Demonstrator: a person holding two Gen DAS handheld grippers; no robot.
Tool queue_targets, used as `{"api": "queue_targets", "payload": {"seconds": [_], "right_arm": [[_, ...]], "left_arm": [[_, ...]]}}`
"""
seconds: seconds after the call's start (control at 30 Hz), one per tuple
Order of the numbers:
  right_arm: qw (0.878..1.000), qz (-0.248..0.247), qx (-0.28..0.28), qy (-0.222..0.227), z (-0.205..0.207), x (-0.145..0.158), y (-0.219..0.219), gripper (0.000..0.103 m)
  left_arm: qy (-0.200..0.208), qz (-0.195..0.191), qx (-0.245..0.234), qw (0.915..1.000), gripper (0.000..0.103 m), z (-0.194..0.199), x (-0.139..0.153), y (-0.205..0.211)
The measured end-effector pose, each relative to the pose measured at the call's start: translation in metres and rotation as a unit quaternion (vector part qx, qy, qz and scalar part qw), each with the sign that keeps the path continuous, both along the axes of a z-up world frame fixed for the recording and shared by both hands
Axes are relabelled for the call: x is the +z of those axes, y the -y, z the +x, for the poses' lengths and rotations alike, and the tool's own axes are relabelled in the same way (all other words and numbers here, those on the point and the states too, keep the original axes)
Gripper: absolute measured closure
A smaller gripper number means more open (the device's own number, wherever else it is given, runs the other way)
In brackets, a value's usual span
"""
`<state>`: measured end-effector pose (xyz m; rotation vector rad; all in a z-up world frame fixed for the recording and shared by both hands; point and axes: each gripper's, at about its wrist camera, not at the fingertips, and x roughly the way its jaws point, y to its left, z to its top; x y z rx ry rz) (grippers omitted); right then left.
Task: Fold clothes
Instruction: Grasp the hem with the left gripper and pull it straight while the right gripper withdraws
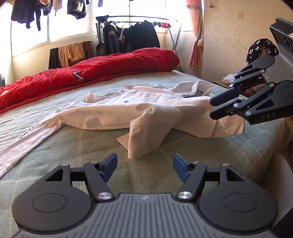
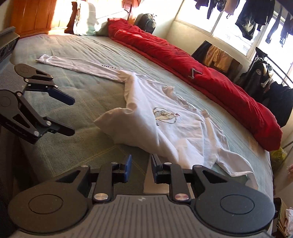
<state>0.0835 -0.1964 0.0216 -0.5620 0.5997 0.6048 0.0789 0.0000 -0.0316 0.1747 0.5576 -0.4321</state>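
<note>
A white long-sleeved shirt (image 1: 146,108) (image 2: 175,128) lies crumpled and face up on the green bed cover (image 1: 82,146), one sleeve (image 2: 73,65) stretched out toward the pillows. In the left wrist view my left gripper (image 1: 144,164) stands open over bare cover, just short of a folded flap of the shirt. My right gripper (image 2: 141,166) (image 1: 212,108) is at the shirt's hem, jaws parted. A strip of white cloth lies in the gap beside one finger, and the pads do not press on it. In the right wrist view the left gripper (image 2: 72,116) hangs open at the left.
A red duvet (image 1: 100,73) (image 2: 201,73) runs along the far side of the bed. Pillows (image 2: 86,18) and a wooden wardrobe (image 2: 36,16) are at the head. A rack of dark jackets (image 1: 128,36) stands by the window. The bed's edge (image 1: 271,155) drops off at the right.
</note>
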Motion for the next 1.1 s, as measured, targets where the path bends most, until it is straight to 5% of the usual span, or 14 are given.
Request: {"api": "queue_targets", "payload": {"seconds": [0.23, 0.4, 0.87, 1.1], "right_arm": [[0.999, 0.04, -0.027, -0.017, 0.002, -0.006, -0.001, 0.071], [0.994, 0.078, -0.063, -0.034, 0.006, -0.014, 0.008, 0.071], [0.987, 0.133, -0.074, -0.045, 0.002, -0.014, 0.02, 0.07], [0.986, 0.144, -0.073, -0.045, -0.003, -0.012, 0.021, 0.064]], "left_arm": [[-0.003, 0.059, -0.044, 0.9973, 0.045, 0.052, -0.036, 0.012], [0.001, 0.048, -0.071, 0.9963, 0.095, 0.068, -0.045, 0.018], [0.112, -0.01, -0.038, 0.9929, 0.1, -0.016, 0.062, -0.03], [0.114, 0.009, 0.004, 0.9934, 0.095, -0.028, 0.07, -0.043]]}}
